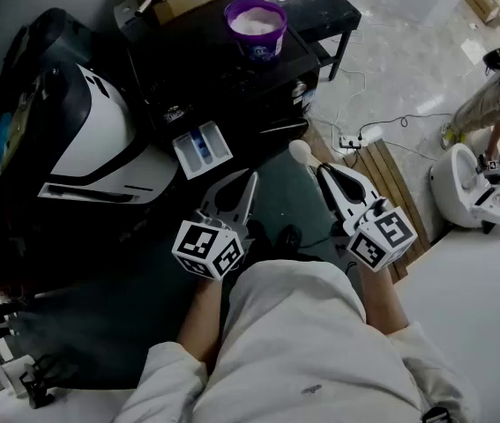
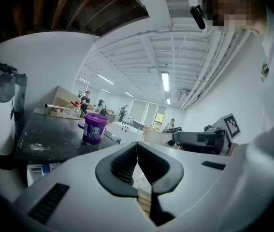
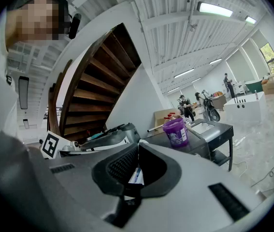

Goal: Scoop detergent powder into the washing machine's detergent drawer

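Black-topped washer (image 1: 223,77) in front of me. Detergent drawer (image 1: 202,149) is open at its front edge. Purple powder tub (image 1: 256,26) sits on top, lid off. My R gripper (image 1: 318,171) is clamped on a white scoop (image 1: 300,152), off to the drawer's right. My L gripper (image 1: 251,176) has jaws together w/ nothing in them, just below the drawer.

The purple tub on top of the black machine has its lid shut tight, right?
Not quite. The purple tub does sit on top of the black machine, but there is no lid on it. The head view shows it open, with white powder inside.
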